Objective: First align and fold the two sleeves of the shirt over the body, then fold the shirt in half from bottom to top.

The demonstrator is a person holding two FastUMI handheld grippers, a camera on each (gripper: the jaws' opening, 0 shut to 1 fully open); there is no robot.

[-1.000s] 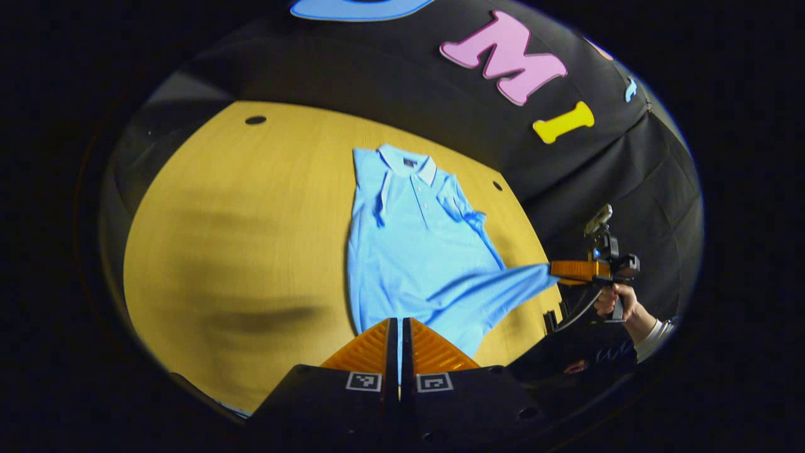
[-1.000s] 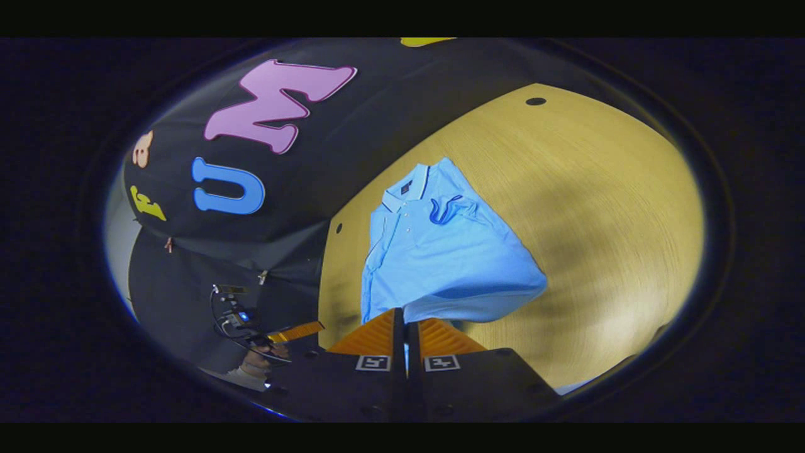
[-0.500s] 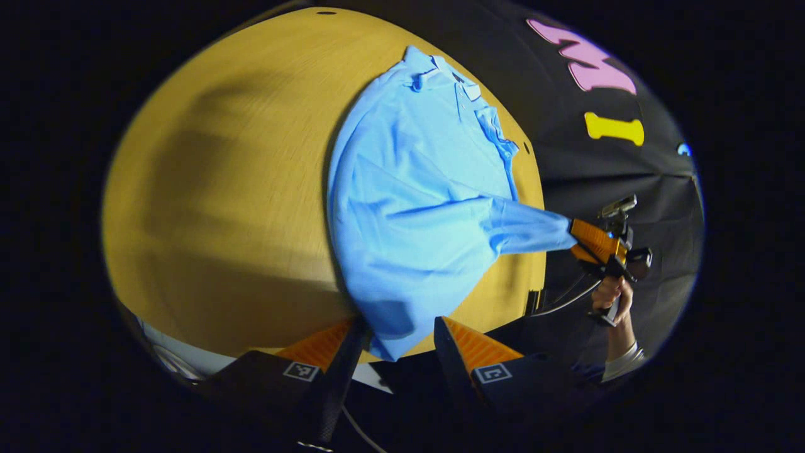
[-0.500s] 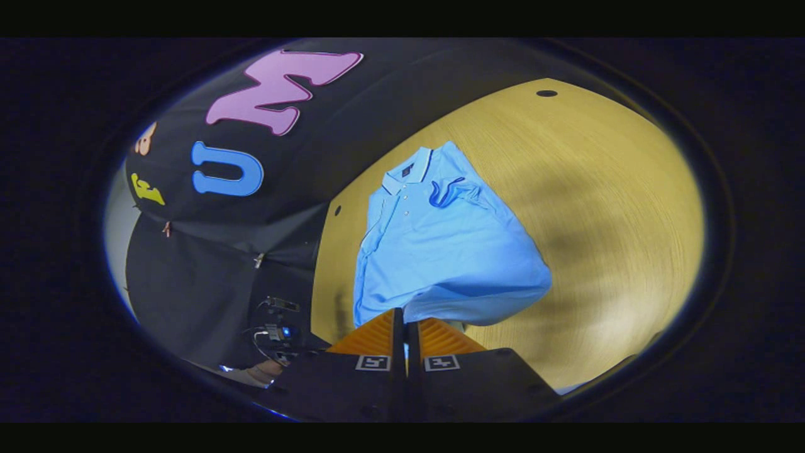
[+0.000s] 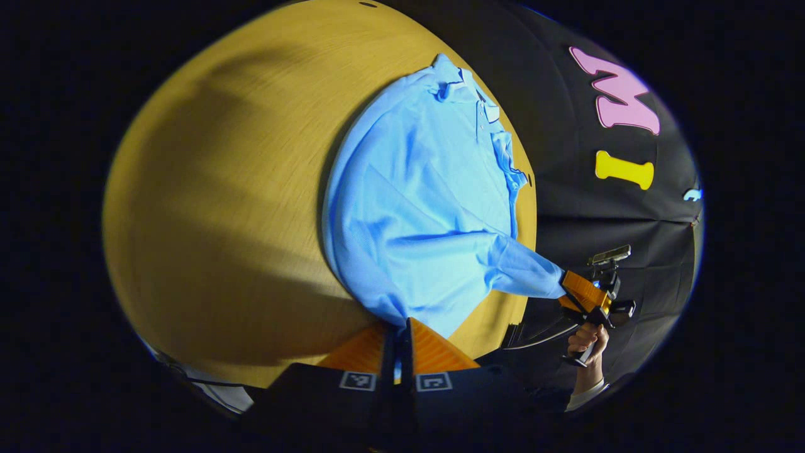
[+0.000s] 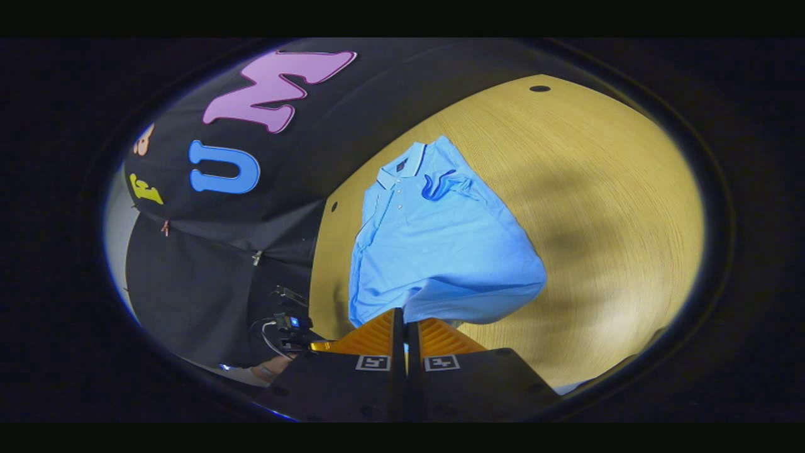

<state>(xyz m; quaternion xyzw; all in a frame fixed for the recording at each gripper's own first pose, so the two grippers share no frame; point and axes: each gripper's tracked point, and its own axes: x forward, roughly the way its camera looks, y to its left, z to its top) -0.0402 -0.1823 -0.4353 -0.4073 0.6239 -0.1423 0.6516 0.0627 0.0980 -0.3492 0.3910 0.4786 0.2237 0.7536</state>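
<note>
A light blue polo shirt (image 5: pixel 427 207) lies collar-away on the wooden table (image 5: pixel 220 189), both sleeves folded over its body. My left gripper (image 5: pixel 397 330) is shut on the shirt's near hem corner, a sliver of blue showing between its fingers. The right gripper (image 5: pixel 564 289) pulls the other hem corner off the table's edge, stretching the cloth taut. In the right gripper view, my right gripper (image 6: pixel 405 321) is shut on the hem of the shirt (image 6: pixel 440 251), whose bottom edge is raised off the table (image 6: pixel 597 189). The left gripper (image 6: pixel 317 345) shows low at the left.
A hand (image 5: pixel 585 340) holds the right gripper's handle beyond the table edge, with a cable trailing from it. Small dark holes (image 6: pixel 539 89) sit in the tabletop near its far corners. Bare wood stretches wide beside the shirt.
Half a second ago my left gripper stood open beside the hem corner; now it is shut on it again. The right gripper kept its hold and dropped lower in the left gripper view.
</note>
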